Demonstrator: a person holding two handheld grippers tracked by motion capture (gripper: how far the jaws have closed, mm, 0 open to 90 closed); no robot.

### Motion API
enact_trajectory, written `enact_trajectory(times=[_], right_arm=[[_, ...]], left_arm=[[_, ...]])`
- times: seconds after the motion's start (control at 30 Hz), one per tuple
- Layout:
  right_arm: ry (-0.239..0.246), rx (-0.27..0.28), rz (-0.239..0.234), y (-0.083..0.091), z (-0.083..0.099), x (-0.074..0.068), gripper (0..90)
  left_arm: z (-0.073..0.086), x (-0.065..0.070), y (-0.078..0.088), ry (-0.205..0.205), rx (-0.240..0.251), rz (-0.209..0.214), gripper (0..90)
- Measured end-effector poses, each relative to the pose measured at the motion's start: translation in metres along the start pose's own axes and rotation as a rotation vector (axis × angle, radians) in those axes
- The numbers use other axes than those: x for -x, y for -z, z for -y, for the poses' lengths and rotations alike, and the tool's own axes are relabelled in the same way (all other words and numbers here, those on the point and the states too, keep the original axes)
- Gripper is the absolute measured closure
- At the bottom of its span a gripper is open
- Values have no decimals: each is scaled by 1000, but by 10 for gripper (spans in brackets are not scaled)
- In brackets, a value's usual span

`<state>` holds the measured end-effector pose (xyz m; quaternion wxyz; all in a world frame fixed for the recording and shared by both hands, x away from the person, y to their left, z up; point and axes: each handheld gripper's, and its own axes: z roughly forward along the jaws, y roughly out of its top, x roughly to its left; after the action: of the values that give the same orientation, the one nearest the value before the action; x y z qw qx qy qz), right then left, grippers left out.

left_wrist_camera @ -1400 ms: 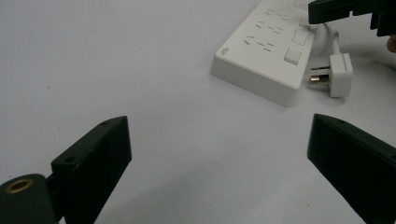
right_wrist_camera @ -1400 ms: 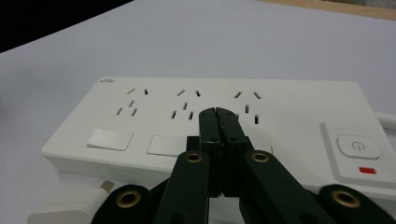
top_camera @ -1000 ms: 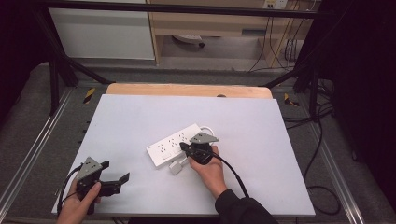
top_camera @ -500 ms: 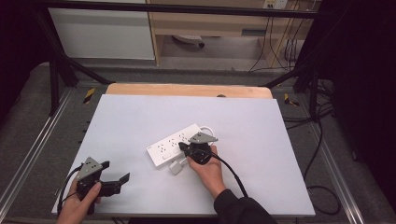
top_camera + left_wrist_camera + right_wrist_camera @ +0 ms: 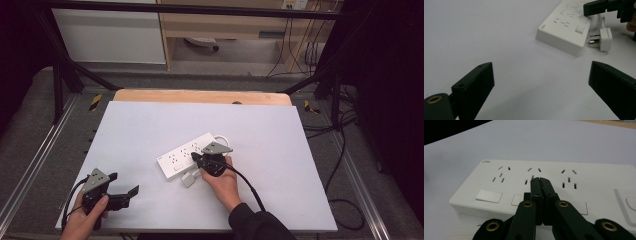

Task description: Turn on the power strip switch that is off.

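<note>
Right claw (image 5: 539, 181) closed, empty, tips over power strip (image 5: 554, 182) switch row; off-centre press risks sliding strip across bench.

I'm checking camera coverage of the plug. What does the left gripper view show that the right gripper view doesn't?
Left gripper view alone: the small white plug with metal pins, lying loose beside the strip, and the left gripper with its jaws wide apart over bare table.

Right gripper view alone: the right gripper head-on, jaws shut together over the strip's middle sockets.

Both: the white plastic power strip with its rocker switches, on the pale table.
</note>
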<state>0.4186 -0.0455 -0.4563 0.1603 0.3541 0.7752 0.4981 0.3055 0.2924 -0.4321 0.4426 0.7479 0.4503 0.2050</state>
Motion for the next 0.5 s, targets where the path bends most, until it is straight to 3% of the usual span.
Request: enact_trajectory(times=[0.5], right_arm=[[25,-13,11,-1,1,-1,900]], left_arm=[[0,0,0,1,0,-1,63]])
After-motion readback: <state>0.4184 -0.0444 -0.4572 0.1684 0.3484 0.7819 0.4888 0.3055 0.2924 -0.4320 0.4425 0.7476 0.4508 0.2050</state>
